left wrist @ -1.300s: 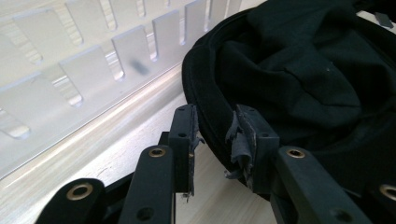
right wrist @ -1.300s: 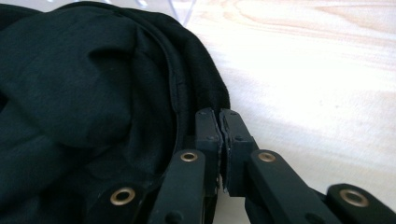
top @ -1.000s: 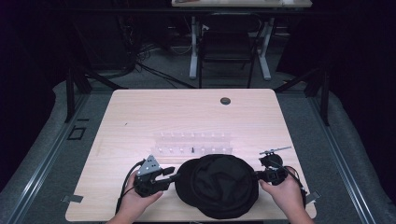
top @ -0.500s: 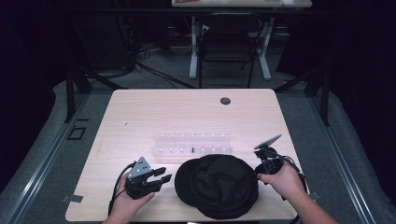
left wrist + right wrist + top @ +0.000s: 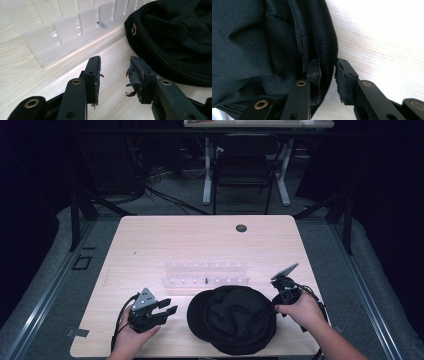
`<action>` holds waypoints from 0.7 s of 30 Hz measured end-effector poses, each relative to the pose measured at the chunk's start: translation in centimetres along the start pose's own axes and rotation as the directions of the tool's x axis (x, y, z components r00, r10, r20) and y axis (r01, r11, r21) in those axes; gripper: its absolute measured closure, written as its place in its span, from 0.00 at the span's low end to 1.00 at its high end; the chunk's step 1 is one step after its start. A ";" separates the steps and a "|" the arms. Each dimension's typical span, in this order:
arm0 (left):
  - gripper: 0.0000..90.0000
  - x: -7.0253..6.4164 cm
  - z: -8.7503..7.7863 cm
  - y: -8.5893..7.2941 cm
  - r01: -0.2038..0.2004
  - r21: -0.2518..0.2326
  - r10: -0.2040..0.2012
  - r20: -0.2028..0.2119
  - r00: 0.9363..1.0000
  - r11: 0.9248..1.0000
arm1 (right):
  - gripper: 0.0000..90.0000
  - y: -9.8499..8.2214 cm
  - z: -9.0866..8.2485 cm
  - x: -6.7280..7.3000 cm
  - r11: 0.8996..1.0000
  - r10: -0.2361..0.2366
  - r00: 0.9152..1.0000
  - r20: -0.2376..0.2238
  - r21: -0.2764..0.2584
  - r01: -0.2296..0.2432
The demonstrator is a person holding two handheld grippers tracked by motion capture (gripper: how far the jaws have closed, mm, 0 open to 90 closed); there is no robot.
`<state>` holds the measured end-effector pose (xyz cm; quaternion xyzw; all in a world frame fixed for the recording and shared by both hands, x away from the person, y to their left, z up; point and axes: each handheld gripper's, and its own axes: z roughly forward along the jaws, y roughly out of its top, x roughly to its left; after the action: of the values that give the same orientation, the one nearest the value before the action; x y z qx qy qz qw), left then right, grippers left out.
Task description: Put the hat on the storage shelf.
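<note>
A black cap (image 5: pixel 232 320) lies crown-down at the table's near edge, its inside facing up. My left gripper (image 5: pixel 170 306) sits just left of the cap and apart from it. Its jaws have just been opening, and in the left gripper view (image 5: pixel 115 67) nothing but bare table is between them, with the cap (image 5: pixel 180 37) off to the right. My right gripper (image 5: pixel 276 306) is at the cap's right edge. Its jaws (image 5: pixel 327 72) have just been opening and straddle the cap's rim (image 5: pixel 324 45), with a gap showing beside the right pad.
A clear acrylic rack (image 5: pixel 205 275) with a row of slots stands just behind the cap, and its near face (image 5: pixel 62 30) is close ahead of the left gripper. A small dark round hole (image 5: pixel 241 228) sits near the table's far edge. The table's front edge runs just under both hands.
The left gripper has let go of the cap's left edge and drawn slightly left. The right gripper has shifted a little toward the rack and loosened on the rim.
</note>
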<state>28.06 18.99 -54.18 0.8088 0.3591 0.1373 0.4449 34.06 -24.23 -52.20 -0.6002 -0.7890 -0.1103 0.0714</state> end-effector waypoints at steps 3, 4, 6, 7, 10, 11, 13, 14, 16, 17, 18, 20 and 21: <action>0.68 0.4 -0.1 -0.1 0.005 -0.003 -0.005 -0.013 1.000 1.000 | 0.84 0.1 0.2 0.1 1.000 0.002 1.000 0.003 0.005 -0.002; 0.68 0.5 -0.1 -0.2 0.007 -0.001 -0.007 -0.016 1.000 1.000 | 0.84 0.1 0.4 0.1 1.000 0.004 1.000 -0.001 0.004 -0.004; 0.68 0.8 -0.2 -0.2 0.014 0.002 -0.014 -0.026 1.000 1.000 | 0.85 0.1 0.6 -0.1 1.000 0.018 1.000 -0.015 0.008 -0.018; 0.68 0.9 -0.2 -0.3 0.018 -0.004 -0.018 -0.028 0.999 1.000 | 0.85 0.1 0.6 -0.1 1.000 0.018 1.000 -0.015 0.008 -0.018; 0.68 1.4 -0.3 -0.3 0.031 0.002 -0.031 -0.037 0.999 1.000 | 0.87 0.2 0.7 -0.4 0.999 0.017 0.999 -0.029 0.028 -0.017; 0.67 1.6 -0.3 -0.4 0.040 0.000 -0.040 -0.033 0.999 0.999 | 0.89 0.2 0.9 -0.3 0.999 0.032 0.999 -0.039 0.017 -0.031; 0.67 1.6 -0.3 -0.4 0.045 -0.006 -0.045 -0.035 0.998 0.999 | 0.89 0.2 0.9 -0.3 0.999 0.030 0.999 -0.040 0.020 -0.029; 0.67 1.7 -0.3 -0.4 0.044 -0.003 -0.044 -0.036 0.998 0.999 | 0.92 0.3 0.8 -0.3 0.999 0.023 0.999 -0.044 0.033 -0.021; 0.67 1.7 -0.3 -0.4 0.045 0.000 -0.045 -0.040 0.998 0.999 | 0.94 0.3 0.8 -0.3 0.999 0.021 0.999 -0.046 0.030 -0.020; 0.67 1.7 -0.4 -0.4 0.043 0.002 -0.042 -0.042 0.998 0.999 | 0.96 0.3 0.8 -0.2 0.999 0.022 0.999 -0.046 0.028 -0.020; 0.67 1.7 -0.4 -0.4 0.043 0.002 -0.042 -0.042 0.998 0.999 | 0.96 0.3 0.8 -0.2 0.999 0.022 0.999 -0.046 0.028 -0.020; 0.67 1.8 -0.5 -0.5 0.041 0.005 -0.041 -0.048 0.998 0.999 | 0.97 0.2 0.7 -0.1 1.000 0.022 0.998 -0.053 0.017 -0.021; 0.67 1.8 -0.5 -0.5 0.041 0.005 -0.041 -0.048 0.998 0.999 | 0.97 0.2 0.7 -0.1 1.000 0.022 0.998 -0.053 0.017 -0.021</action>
<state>28.84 20.74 -54.43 0.7991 0.3865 0.1466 0.4365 34.32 -24.07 -52.87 -0.6048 -0.7812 -0.1191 0.0984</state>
